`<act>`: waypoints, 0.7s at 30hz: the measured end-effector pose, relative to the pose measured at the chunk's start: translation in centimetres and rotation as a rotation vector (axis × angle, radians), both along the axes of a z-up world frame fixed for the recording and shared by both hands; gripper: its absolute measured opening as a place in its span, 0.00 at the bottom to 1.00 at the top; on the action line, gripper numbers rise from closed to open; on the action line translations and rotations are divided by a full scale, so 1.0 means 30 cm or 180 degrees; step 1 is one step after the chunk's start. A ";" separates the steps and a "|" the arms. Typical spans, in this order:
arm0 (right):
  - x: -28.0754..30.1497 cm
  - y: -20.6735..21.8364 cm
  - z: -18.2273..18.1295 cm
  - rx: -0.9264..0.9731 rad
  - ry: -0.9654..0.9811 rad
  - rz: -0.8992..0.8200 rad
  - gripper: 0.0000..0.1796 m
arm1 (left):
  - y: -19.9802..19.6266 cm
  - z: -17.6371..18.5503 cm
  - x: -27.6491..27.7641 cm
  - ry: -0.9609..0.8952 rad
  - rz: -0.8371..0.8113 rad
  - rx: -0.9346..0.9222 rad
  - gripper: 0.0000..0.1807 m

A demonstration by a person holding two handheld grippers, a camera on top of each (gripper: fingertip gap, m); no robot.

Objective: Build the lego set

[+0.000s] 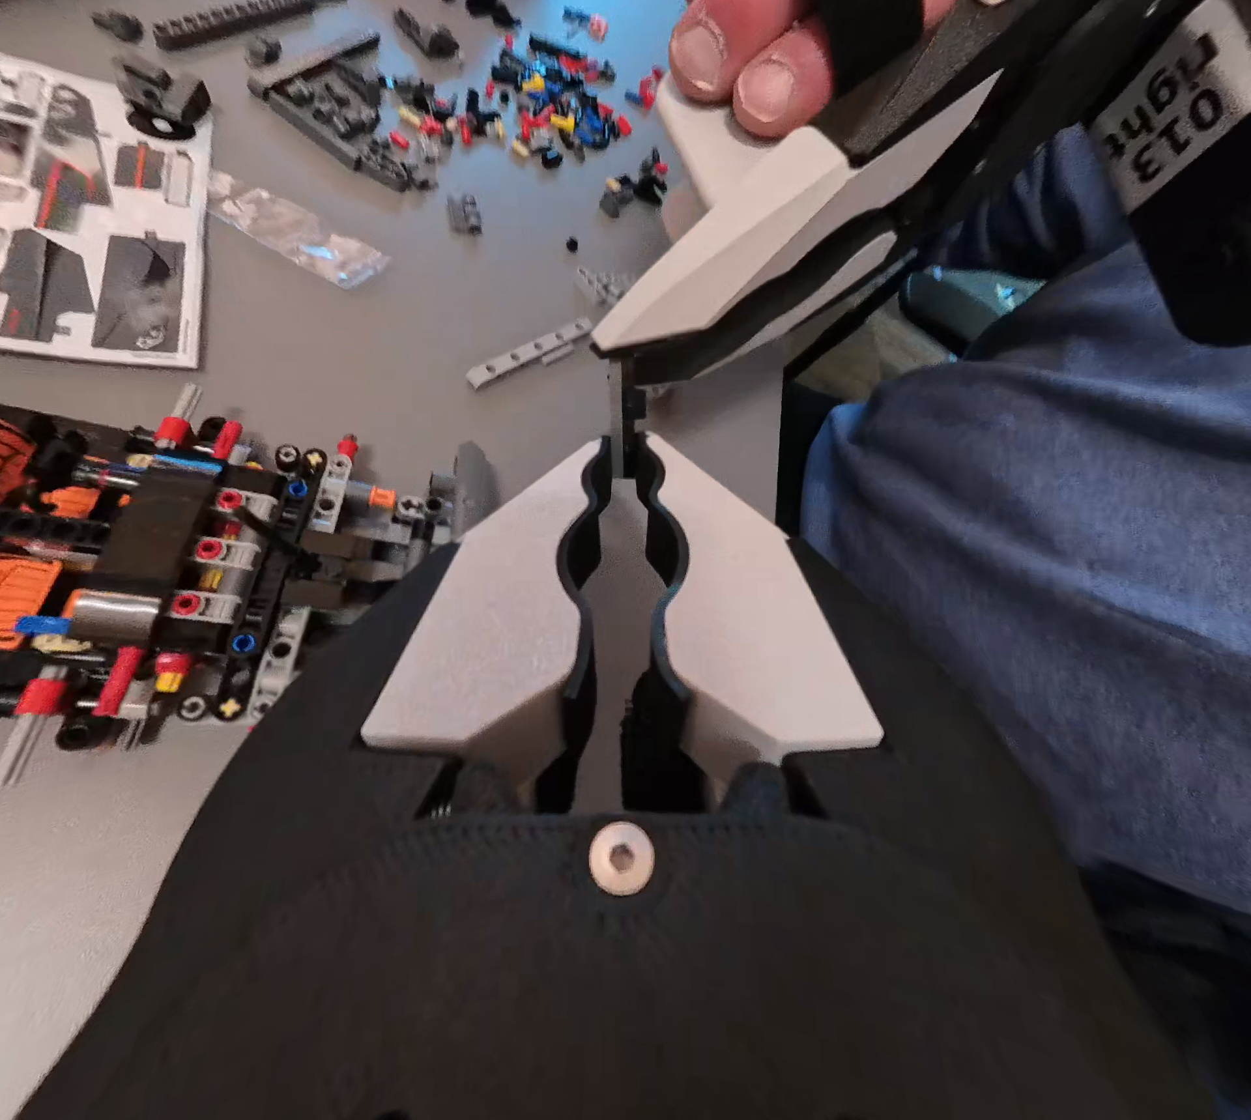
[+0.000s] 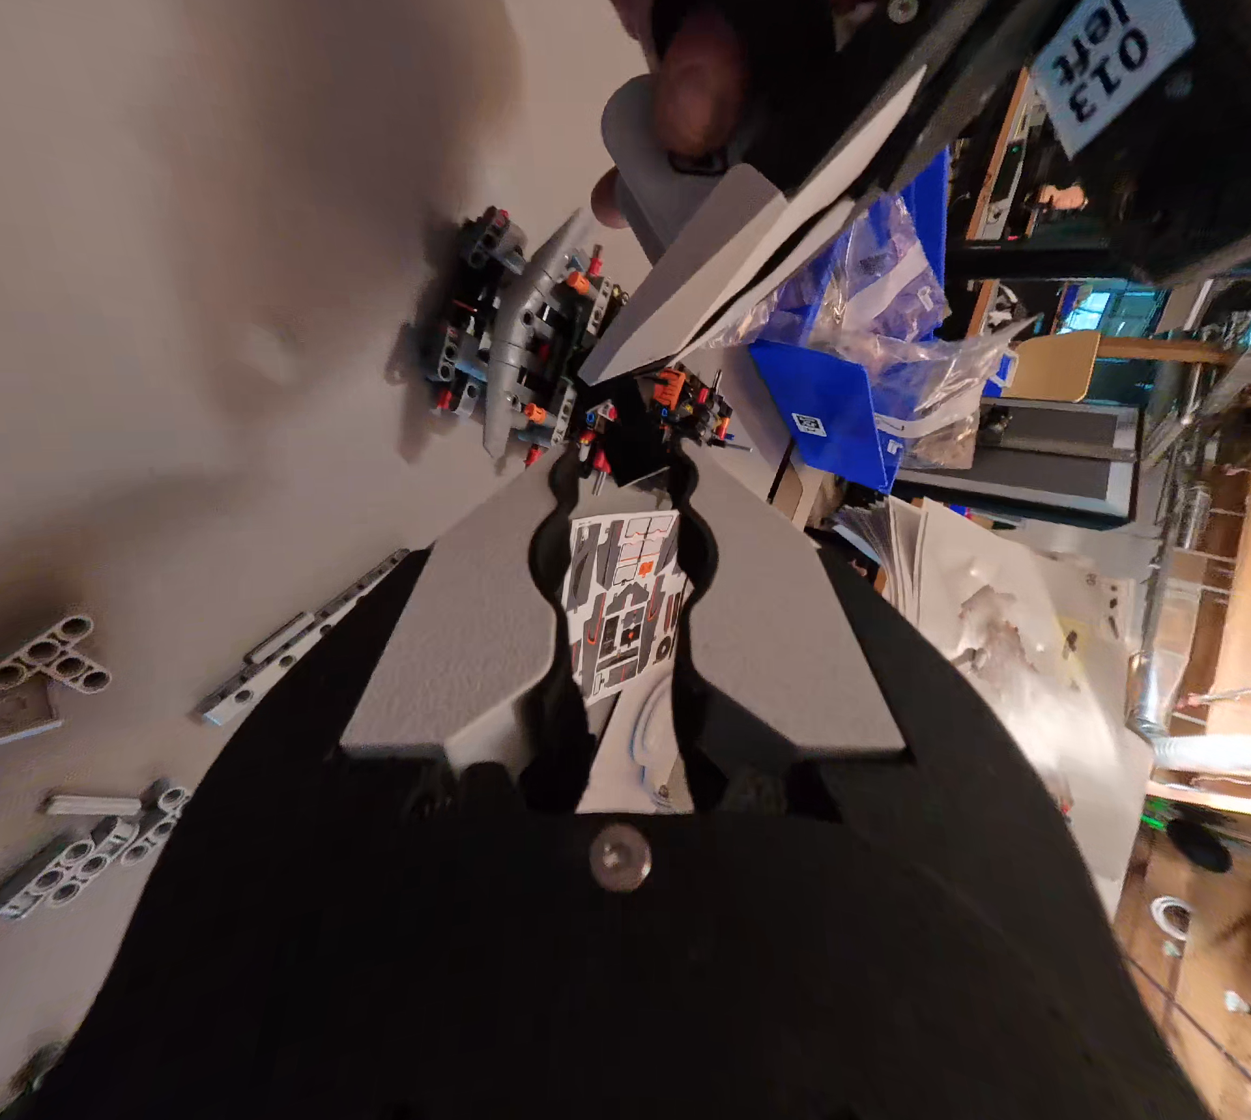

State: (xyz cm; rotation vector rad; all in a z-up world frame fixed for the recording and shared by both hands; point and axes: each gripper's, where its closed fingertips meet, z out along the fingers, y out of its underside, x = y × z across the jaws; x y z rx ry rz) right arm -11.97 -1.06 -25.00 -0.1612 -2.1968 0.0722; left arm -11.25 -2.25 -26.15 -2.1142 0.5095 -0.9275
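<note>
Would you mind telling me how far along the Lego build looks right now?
Partly done. A sizeable black, grey and orange model already sits assembled on the table. In hand: the left gripper and the right gripper both pinch one small grey and black piece between them, held clear of the model. Left: a scattered pile of small loose parts, a grey beam, and the sticker sheet.

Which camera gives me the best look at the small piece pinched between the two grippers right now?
The left wrist view: the thin grey-and-black piece stands clear between the left gripper and right gripper. In the right wrist view it reads only as a dark shape against the cluttered build.
</note>
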 end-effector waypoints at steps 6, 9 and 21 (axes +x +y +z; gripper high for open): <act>0.027 -0.054 -0.073 -0.0012 -0.0019 0.0045 0.09 | -0.055 -0.062 0.026 0.0164 -0.0204 -0.0245 0.02; 0.032 -0.069 -0.090 -0.0059 0.0018 0.0038 0.09 | -0.062 -0.077 0.031 0.0140 -0.0235 -0.0304 0.02; 0.036 -0.073 -0.099 -0.0142 -0.0070 0.0028 0.07 | -0.058 -0.076 0.032 0.0150 -0.0243 -0.0297 0.02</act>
